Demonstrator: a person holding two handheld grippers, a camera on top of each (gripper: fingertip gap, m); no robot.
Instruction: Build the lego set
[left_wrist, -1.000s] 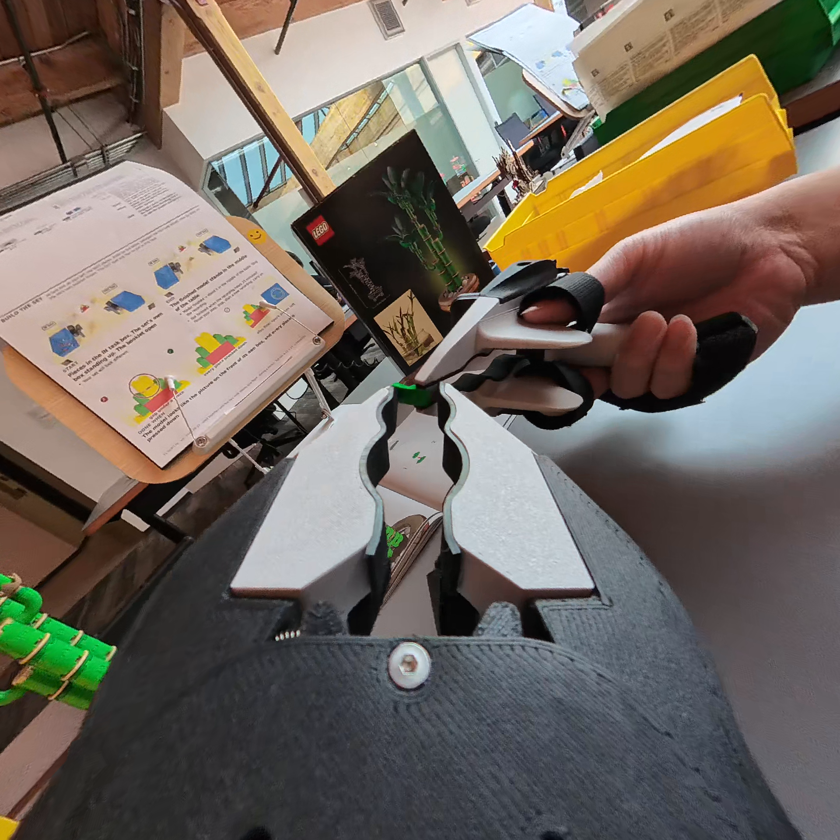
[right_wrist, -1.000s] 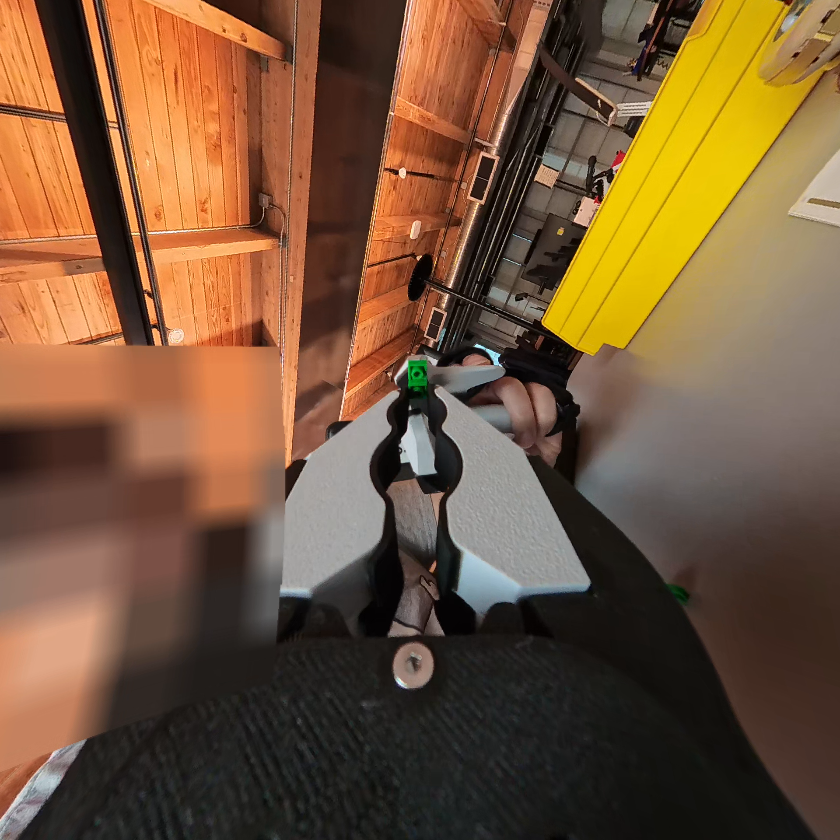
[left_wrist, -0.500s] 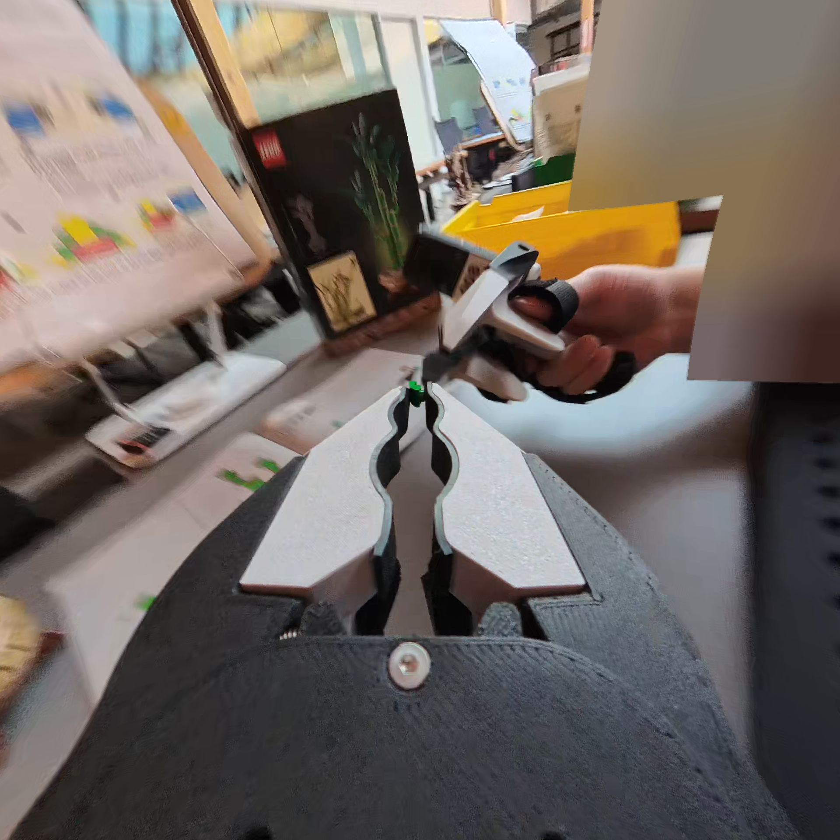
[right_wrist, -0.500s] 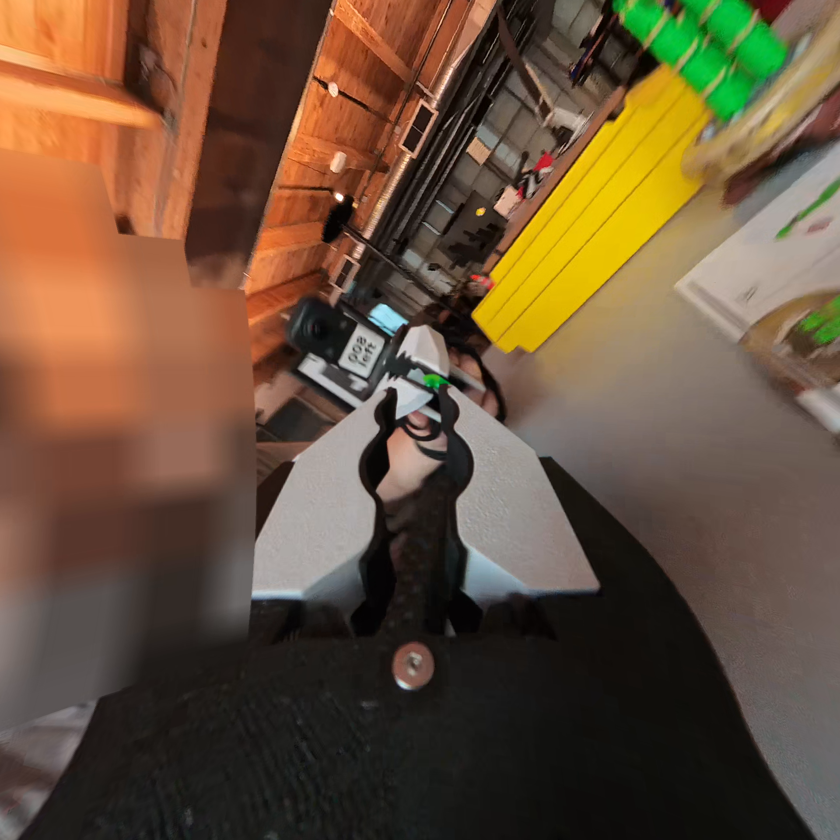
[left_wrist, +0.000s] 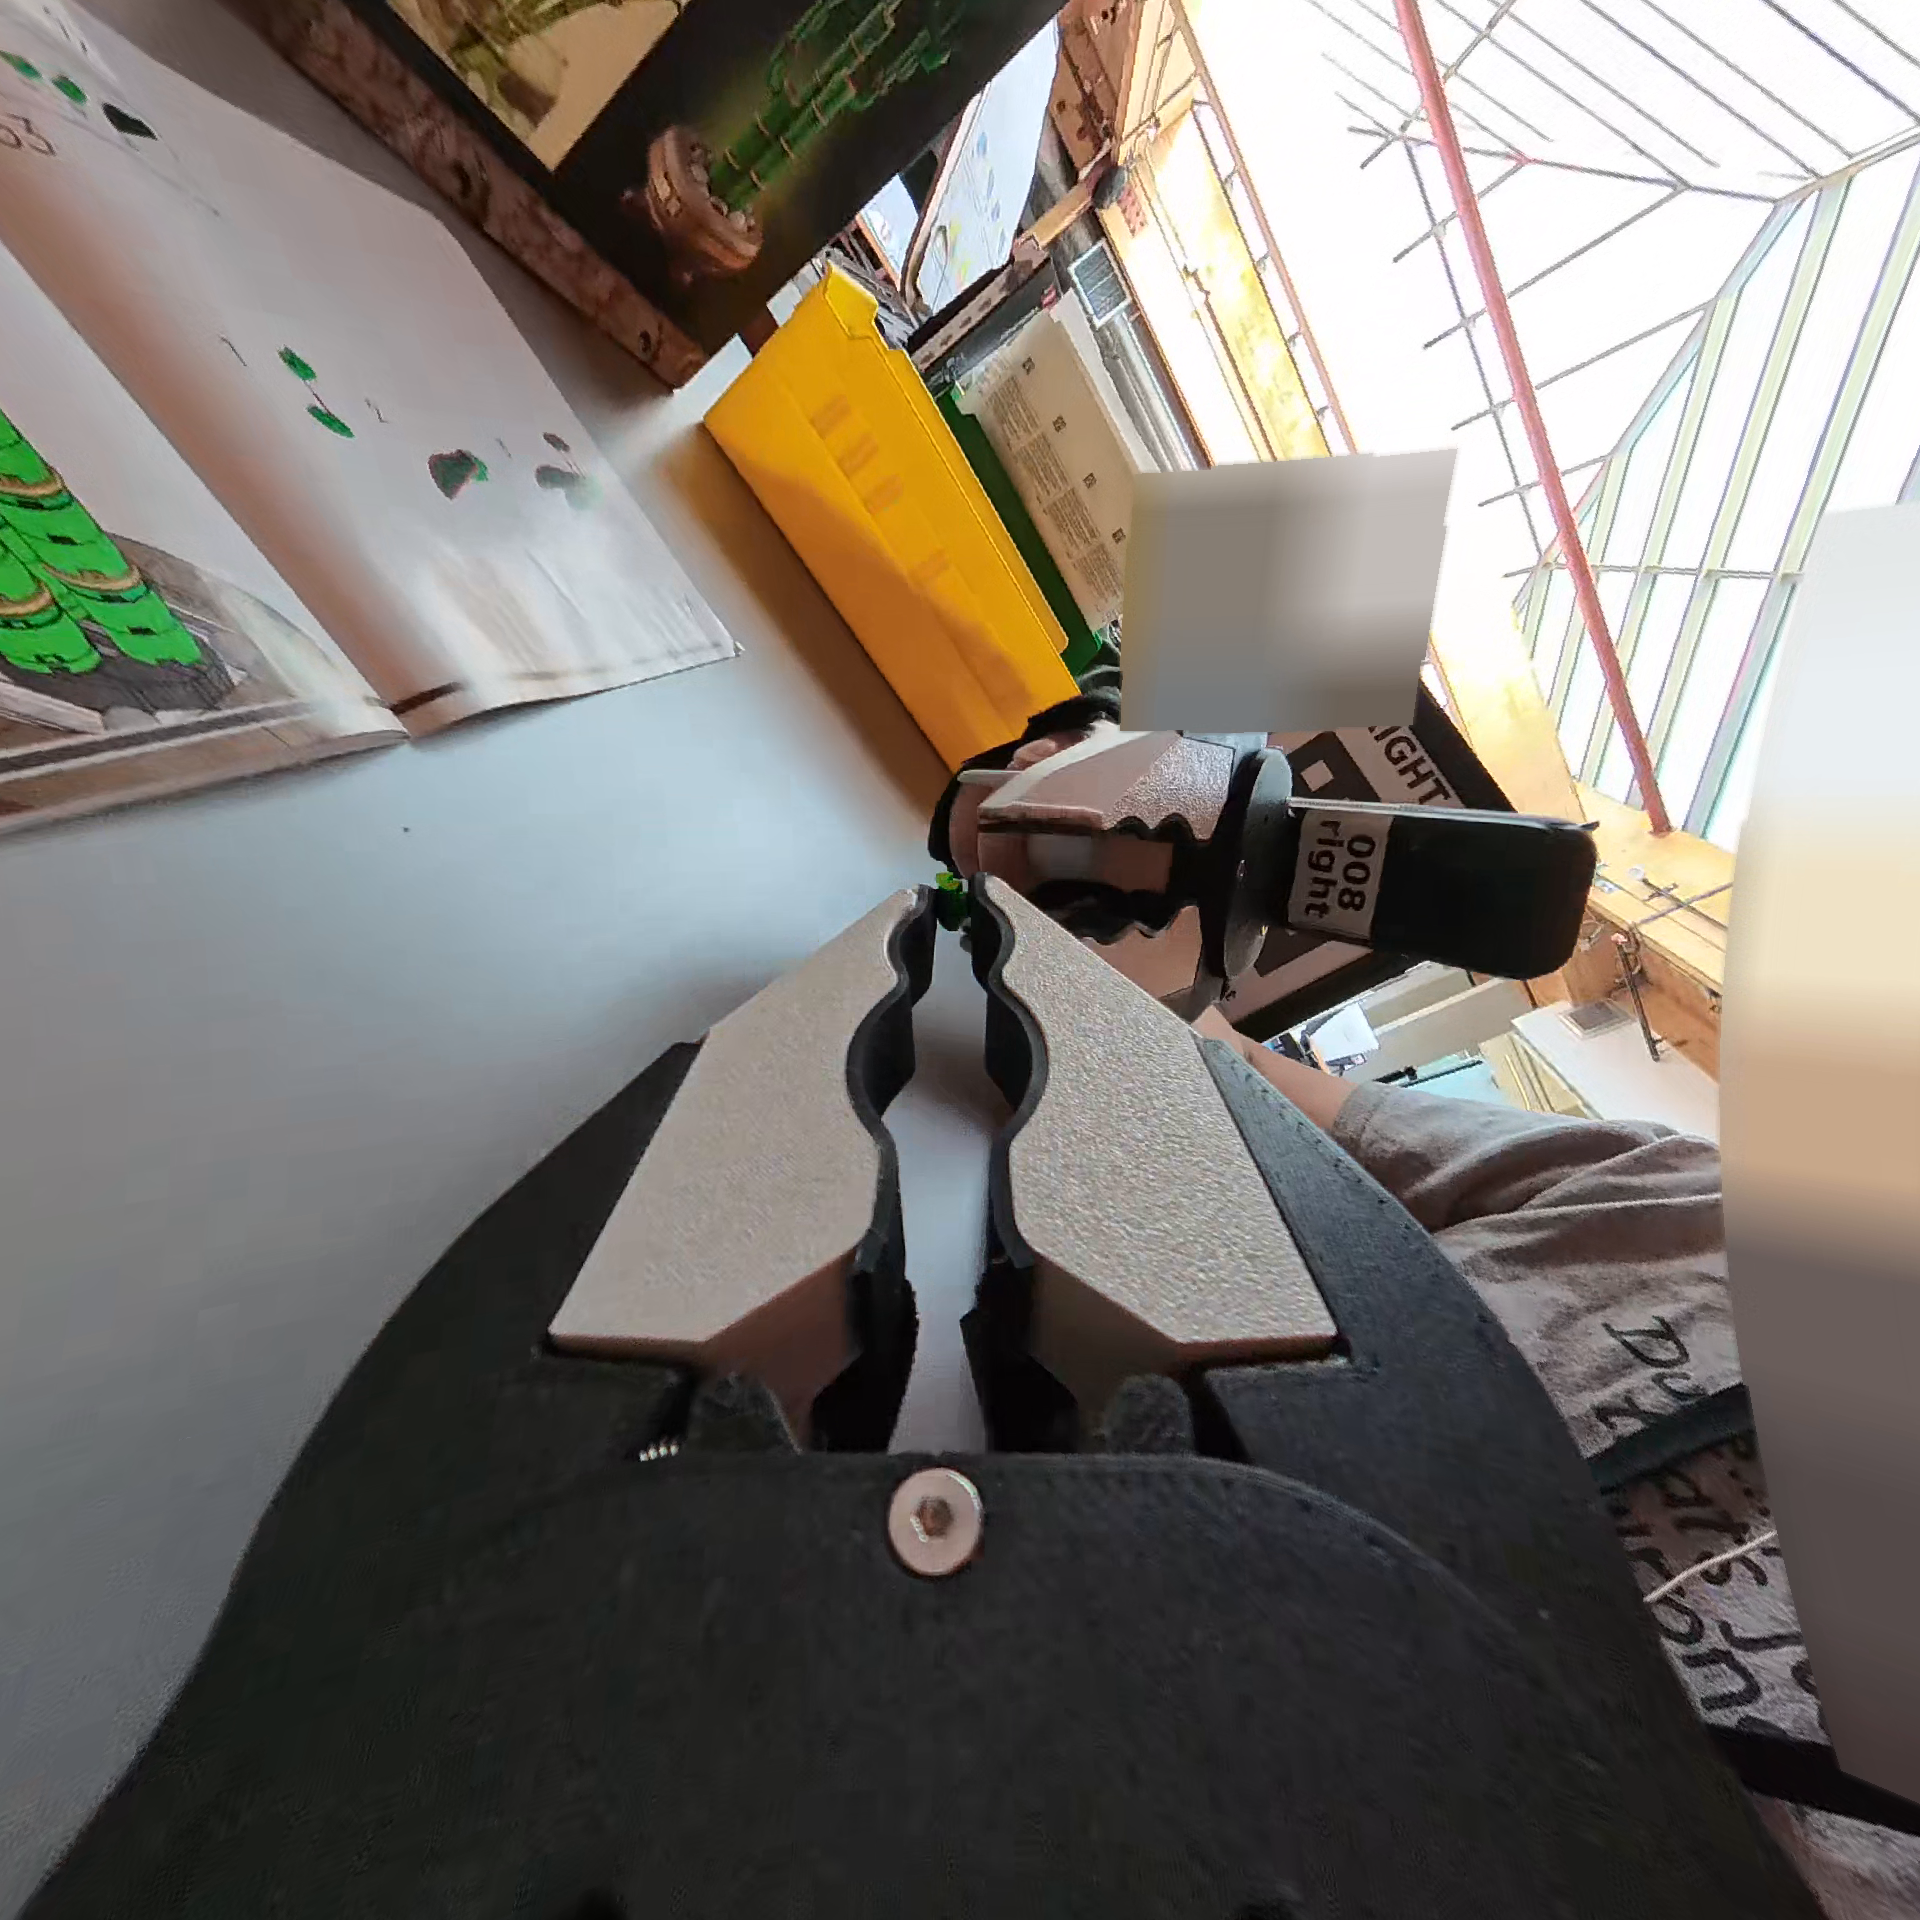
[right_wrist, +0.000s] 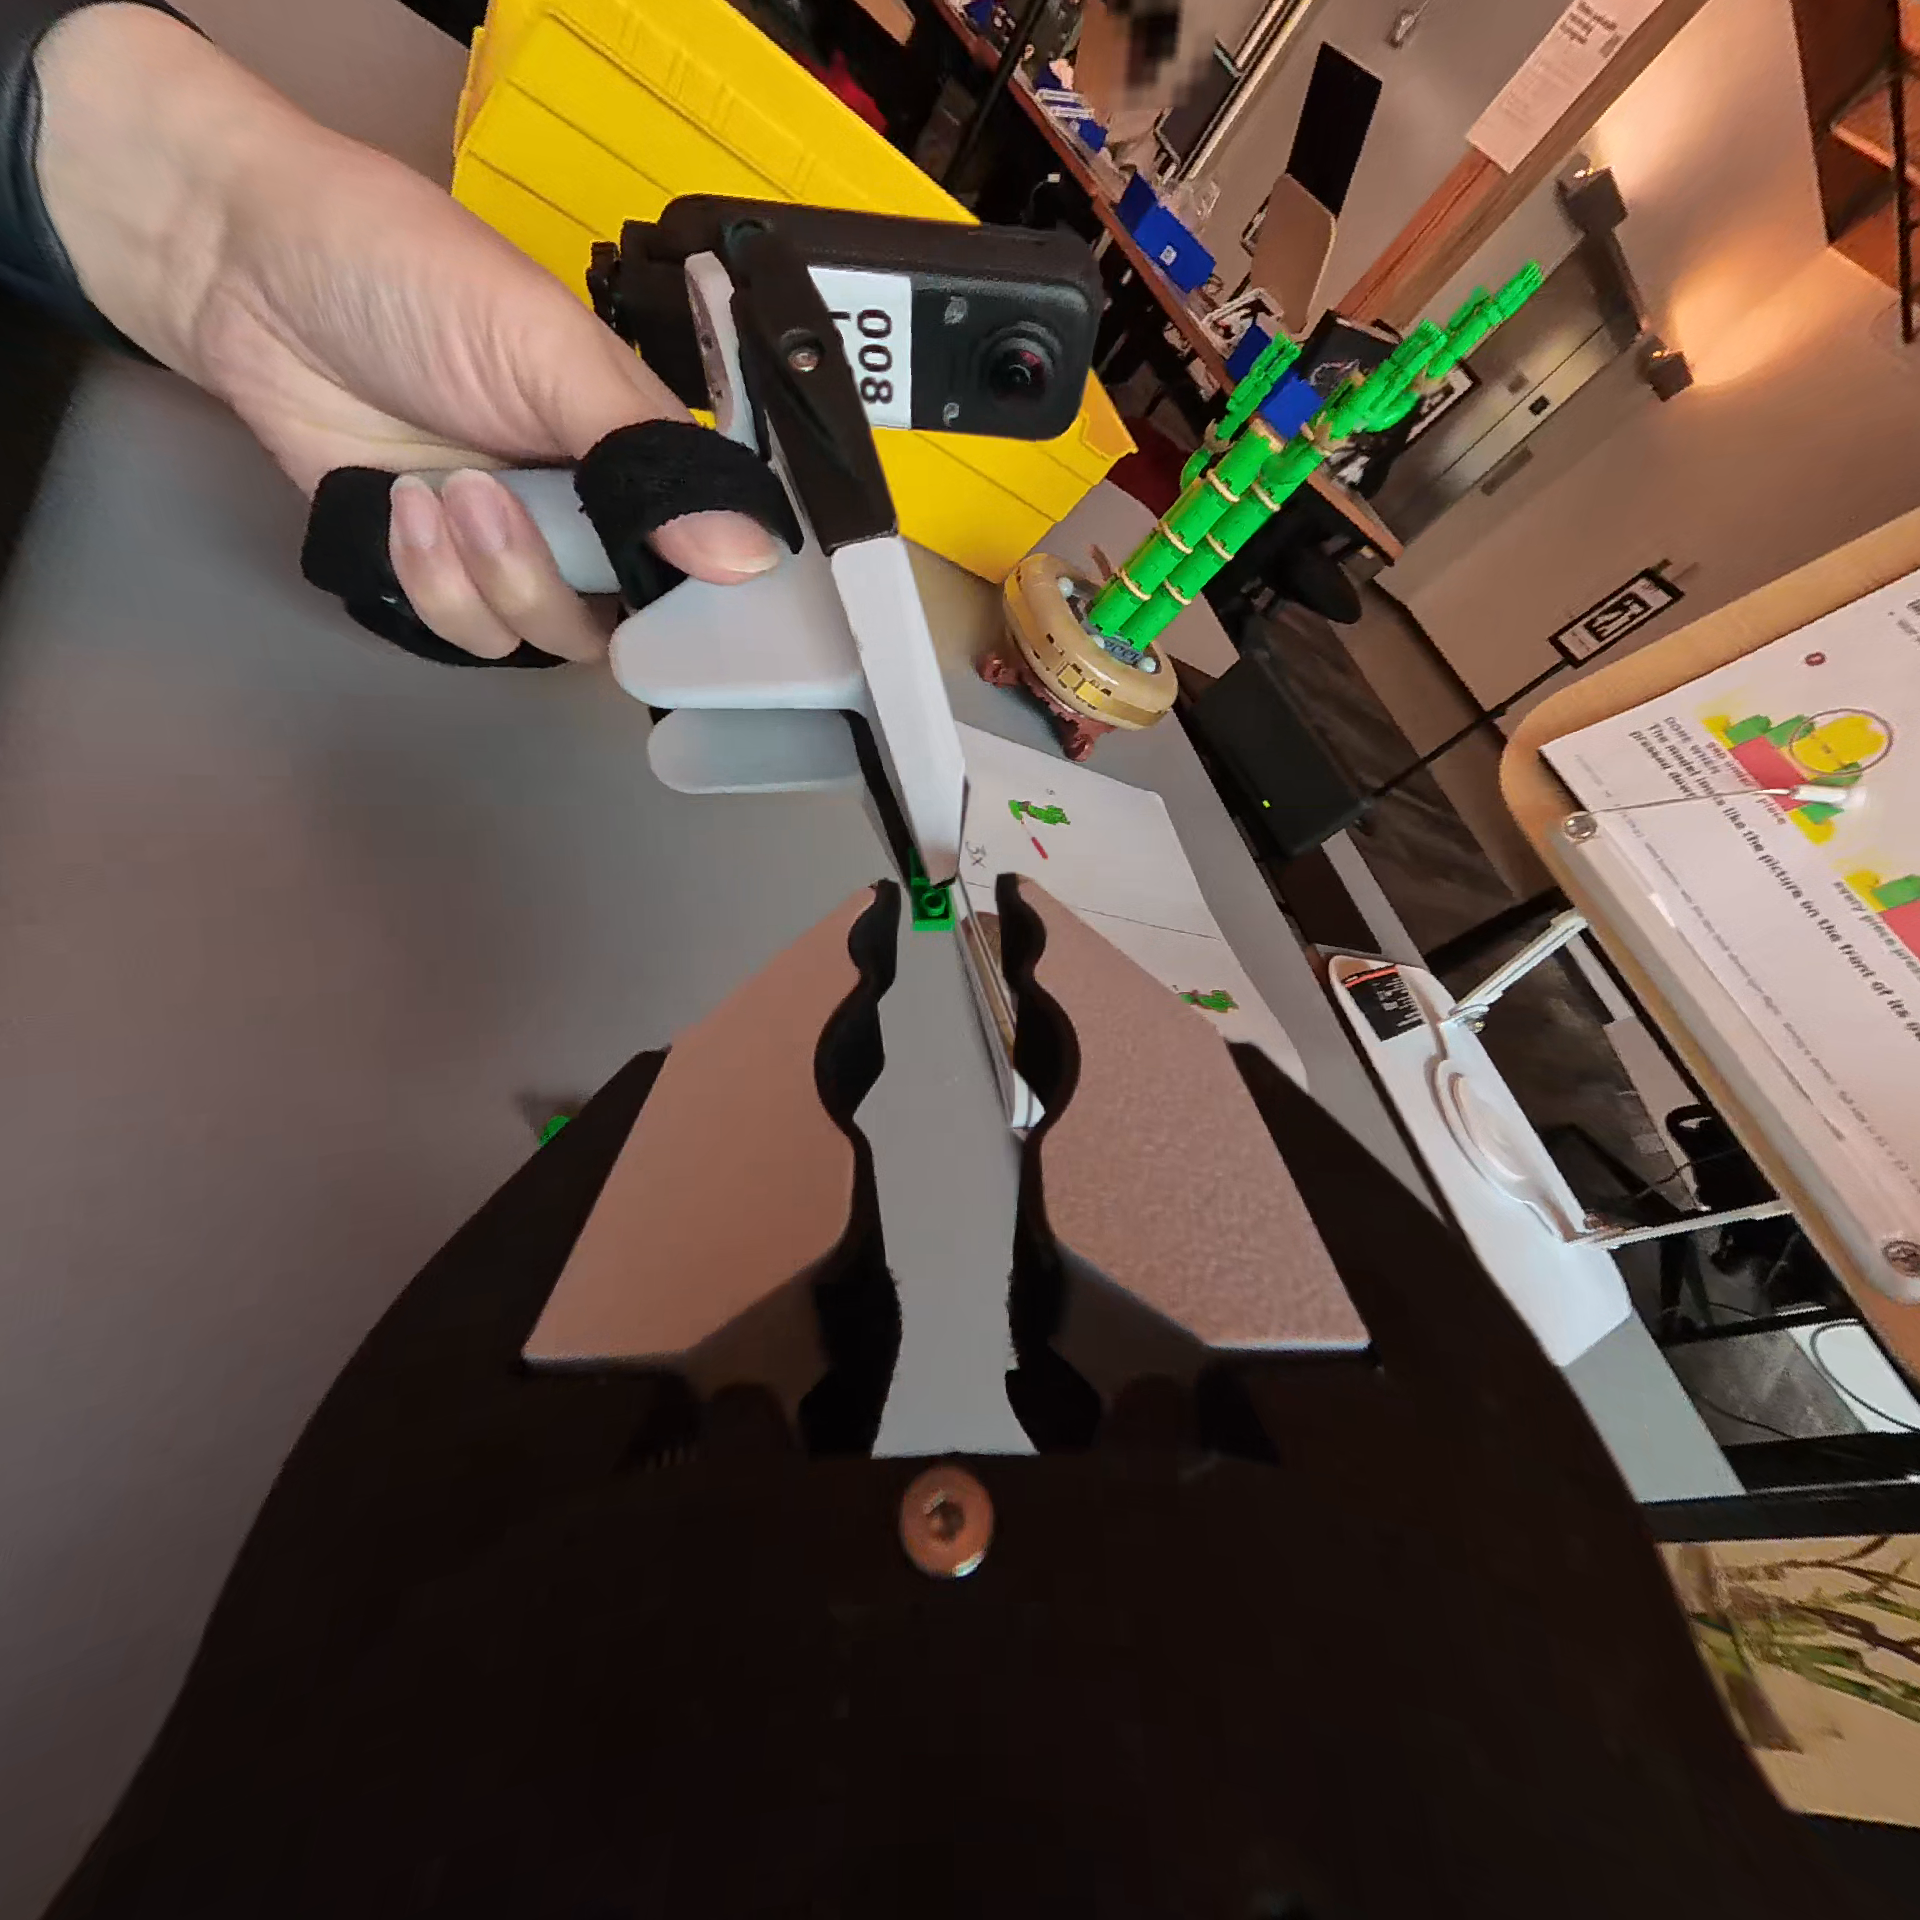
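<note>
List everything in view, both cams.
brick: 1, green, in left gripper's tips
loose piece: 1, green, on table
bamboo model: 1, green on tan base, far end of table
booklet: 1, white, open on table
bins: 2 seen, yellow, stacked
box: 1, black, behind booklet
board: 1, wood with white sheet, beside table
table: 1, grey
left hand: 1, holding left gripper
left gripper: shut on brick
right gripper: open, tips flanking brick

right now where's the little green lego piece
The small green piece sits mid-air between both tool tips: pinched at the left gripper, just at the right gripper, above the grey table.
</note>
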